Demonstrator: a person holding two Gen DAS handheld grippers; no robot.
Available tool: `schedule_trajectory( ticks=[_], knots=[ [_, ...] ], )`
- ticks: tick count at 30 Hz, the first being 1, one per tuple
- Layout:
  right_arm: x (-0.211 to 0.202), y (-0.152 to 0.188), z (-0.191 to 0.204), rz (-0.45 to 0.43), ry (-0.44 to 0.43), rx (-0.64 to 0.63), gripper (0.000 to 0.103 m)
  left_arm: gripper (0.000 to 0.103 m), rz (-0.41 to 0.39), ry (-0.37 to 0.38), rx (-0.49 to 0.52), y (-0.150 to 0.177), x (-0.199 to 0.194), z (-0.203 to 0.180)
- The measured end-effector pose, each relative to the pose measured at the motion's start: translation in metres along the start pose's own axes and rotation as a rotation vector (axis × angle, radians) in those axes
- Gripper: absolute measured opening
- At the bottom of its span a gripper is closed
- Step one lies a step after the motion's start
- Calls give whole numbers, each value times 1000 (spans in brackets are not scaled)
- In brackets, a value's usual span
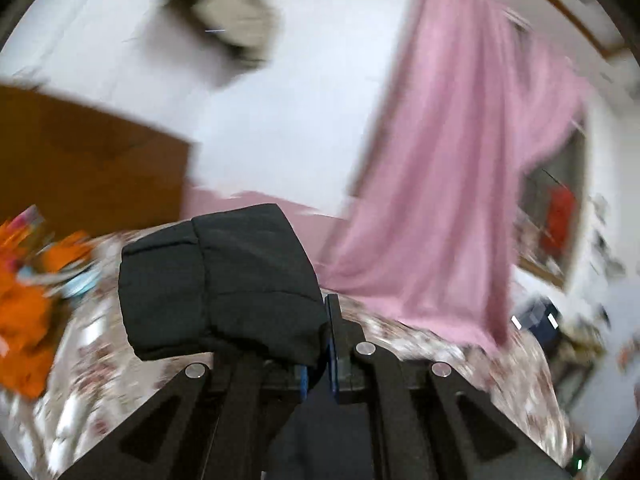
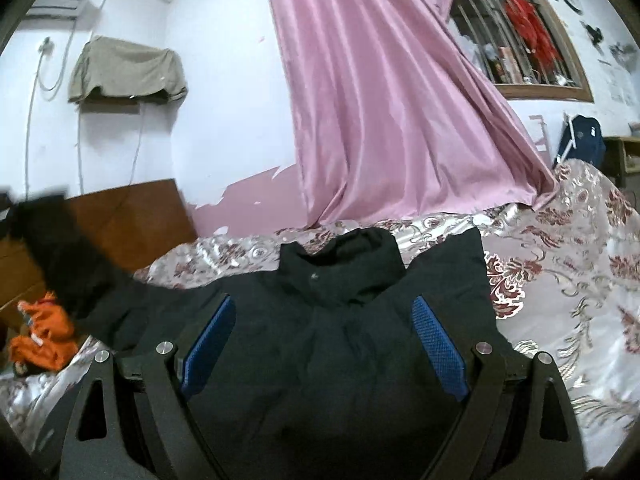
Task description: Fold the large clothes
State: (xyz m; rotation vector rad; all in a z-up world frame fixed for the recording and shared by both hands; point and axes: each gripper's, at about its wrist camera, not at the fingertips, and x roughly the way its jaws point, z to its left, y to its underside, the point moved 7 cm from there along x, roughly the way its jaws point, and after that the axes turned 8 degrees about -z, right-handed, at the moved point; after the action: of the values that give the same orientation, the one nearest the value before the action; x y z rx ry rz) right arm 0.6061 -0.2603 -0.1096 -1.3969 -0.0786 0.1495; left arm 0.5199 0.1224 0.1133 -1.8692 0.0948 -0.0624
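Observation:
A large black jacket [image 2: 320, 364] lies spread on the bed, its collar [image 2: 352, 264] towards the far wall. My right gripper [image 2: 324, 320] hovers over the chest, wide open, with nothing pinched between its blue pads [image 2: 436, 336]. The jacket's left sleeve [image 2: 52, 248] is raised off the bed at the left edge of the right wrist view. In the blurred left wrist view, my left gripper [image 1: 326, 320] is shut on that black sleeve [image 1: 220, 280], whose cuff end bulges out over the left finger.
A flowered satin bedcover [image 2: 560, 280] lies under the jacket. An orange garment [image 2: 44, 340] sits at the bed's left edge by the brown headboard [image 2: 132, 216]. A pink curtain [image 2: 380, 100] hangs down onto the far side of the bed.

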Motion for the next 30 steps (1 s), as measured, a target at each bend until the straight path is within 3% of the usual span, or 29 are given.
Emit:
schedule_trajectory(
  ticks=[5,10,18,22,25,26,27,28,29,30],
  knots=[
    [-28,-13,-14,35,10,-38,87,7,119,238,97,45,22,-102],
    [-47,-14,-43,91,55,-44,86,7,294,389,87,123,39,-159],
    [-58,17,-92,209,103,72,87,7,678,421,90,286,36,-178],
    [-58,32,-105,238,88,156,87,13,768,416,86,323,27,-165],
    [-53,43,-109,266,68,204,87,30,828,460,53,333,17,-163],
    [-51,46,-108,275,61,213,87,42,839,476,50,334,10,-162],
    [-49,49,-106,283,50,221,87,64,840,491,47,332,6,-160],
    [-48,52,-105,287,40,227,87,75,828,501,42,329,0,-157],
    [-46,53,-103,295,17,244,87,86,804,503,35,324,-3,-156],
    [-46,55,-100,301,-4,261,87,87,769,517,28,317,-11,-153]
  ],
)
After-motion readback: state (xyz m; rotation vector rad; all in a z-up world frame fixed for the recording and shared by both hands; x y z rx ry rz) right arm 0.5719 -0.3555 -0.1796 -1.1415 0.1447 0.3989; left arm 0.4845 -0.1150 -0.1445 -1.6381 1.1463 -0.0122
